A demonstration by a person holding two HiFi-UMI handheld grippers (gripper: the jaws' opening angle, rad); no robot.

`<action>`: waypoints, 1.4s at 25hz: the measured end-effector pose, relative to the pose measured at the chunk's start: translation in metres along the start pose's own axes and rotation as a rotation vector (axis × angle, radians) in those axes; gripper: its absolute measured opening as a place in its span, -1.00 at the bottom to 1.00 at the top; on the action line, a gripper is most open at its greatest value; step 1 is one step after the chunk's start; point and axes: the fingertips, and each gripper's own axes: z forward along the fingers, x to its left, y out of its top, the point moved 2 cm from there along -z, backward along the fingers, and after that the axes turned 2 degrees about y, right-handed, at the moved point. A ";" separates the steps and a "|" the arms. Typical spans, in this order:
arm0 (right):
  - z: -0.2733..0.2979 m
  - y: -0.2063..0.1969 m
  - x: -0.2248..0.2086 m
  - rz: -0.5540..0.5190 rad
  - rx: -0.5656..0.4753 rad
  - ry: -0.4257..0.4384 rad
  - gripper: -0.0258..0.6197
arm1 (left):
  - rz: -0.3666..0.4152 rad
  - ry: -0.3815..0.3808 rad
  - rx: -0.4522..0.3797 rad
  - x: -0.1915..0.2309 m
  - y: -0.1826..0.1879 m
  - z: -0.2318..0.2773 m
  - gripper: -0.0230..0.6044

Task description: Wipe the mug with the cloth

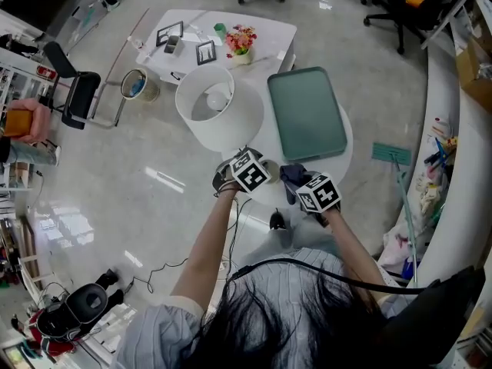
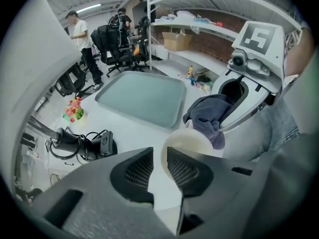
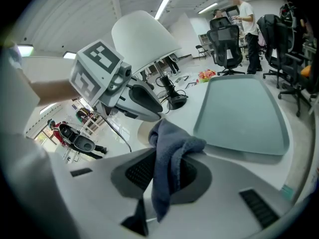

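Observation:
A cream mug (image 2: 188, 142) sits low over the white table, and my left gripper (image 2: 159, 167) is shut on its rim, one jaw inside and one outside. A grey-blue cloth (image 3: 168, 151) hangs bunched from my right gripper (image 3: 167, 176), which is shut on it. Seen from the left gripper view, the cloth (image 2: 209, 117) touches the mug's far side. In the right gripper view the mug's rim (image 3: 141, 132) shows just behind the cloth, under the left gripper. From the head view the two grippers (image 1: 250, 171) (image 1: 317, 193) sit close together and hide the mug.
A green tray (image 1: 307, 114) lies on the round white table (image 1: 347, 141) beyond the grippers. A tall white lamp shade (image 1: 215, 106) stands to its left, with its black base and cable (image 2: 82, 143). A small table with flowers (image 1: 240, 41) is farther off. Office chairs and people stand in the background.

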 end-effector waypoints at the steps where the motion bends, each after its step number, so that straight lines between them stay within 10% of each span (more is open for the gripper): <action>1: 0.000 0.000 0.000 0.002 0.000 0.000 -0.67 | -0.004 0.004 0.003 0.000 0.000 0.001 -0.70; 9: 0.004 -0.003 0.002 0.016 -0.004 -0.012 -0.67 | -0.241 0.053 -0.055 -0.002 -0.008 -0.002 -0.80; 19: 0.006 -0.007 0.008 0.040 -0.012 -0.018 -0.67 | -0.786 0.135 -0.160 0.008 -0.025 -0.021 -0.80; 26: 0.009 -0.010 0.014 0.066 -0.024 -0.027 -0.67 | -1.009 0.169 -0.183 0.000 -0.035 -0.023 -0.80; 35: 0.010 -0.011 0.016 0.107 -0.039 -0.040 -0.67 | -1.598 0.018 -0.319 -0.019 -0.042 -0.016 -0.80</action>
